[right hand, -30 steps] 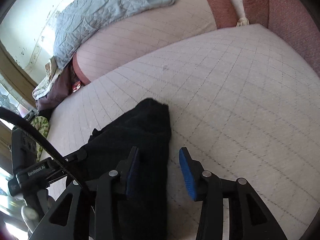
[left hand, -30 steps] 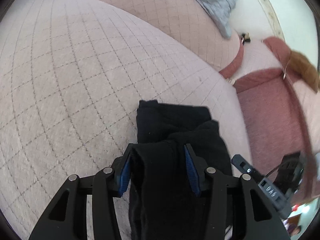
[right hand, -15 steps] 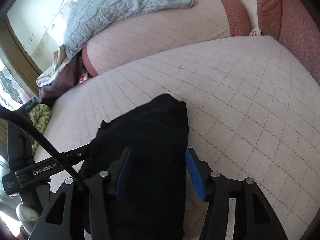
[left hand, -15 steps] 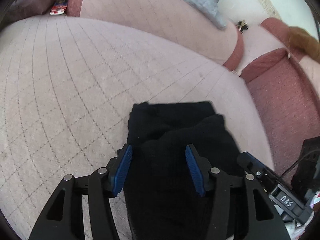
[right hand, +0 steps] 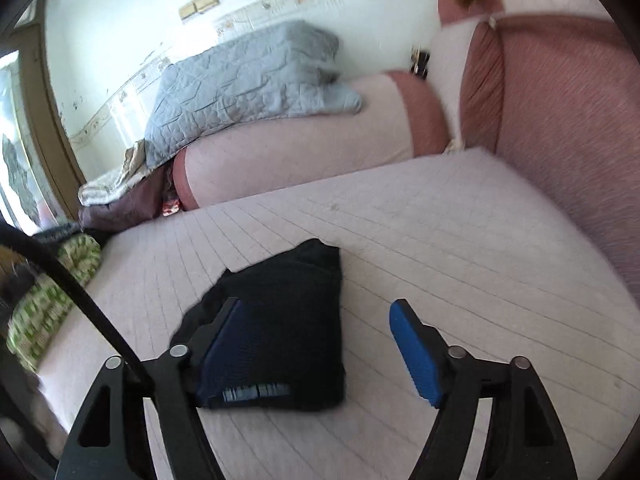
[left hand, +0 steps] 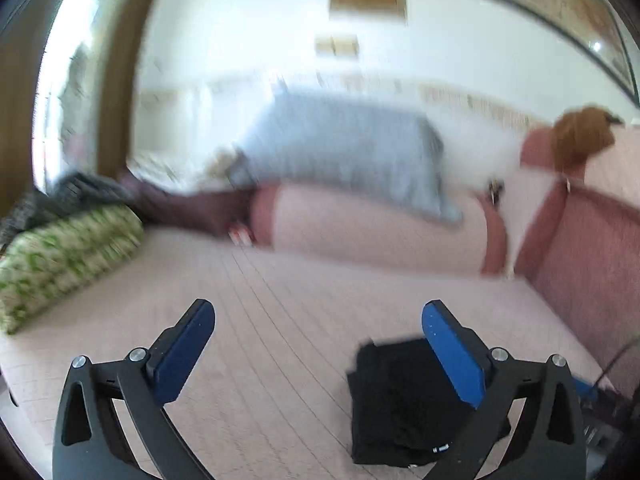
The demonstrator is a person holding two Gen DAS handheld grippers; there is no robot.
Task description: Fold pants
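The black pants (right hand: 288, 320) lie folded into a compact bundle on the pink quilted sofa seat (right hand: 460, 248). In the left wrist view the bundle (left hand: 404, 396) sits low and right, partly behind my right finger. My left gripper (left hand: 320, 328) is wide open, empty and raised above the seat to the left of the pants. My right gripper (right hand: 316, 324) is wide open and empty, held above the pants' right edge; its left finger overlaps the bundle in the view.
A grey quilted blanket (right hand: 248, 80) lies over the sofa backrest (right hand: 304, 148). A green patterned cushion (left hand: 60, 256) sits at the seat's left end. A reddish side cushion (right hand: 568, 132) bounds the seat on the right. A black cable (right hand: 68, 284) crosses the right wrist view at left.
Both grippers have opened wider and lifted back from the pants. The left gripper let go of the bundle and tilted up, the view now blurred by motion. The pants stay folded on the seat.
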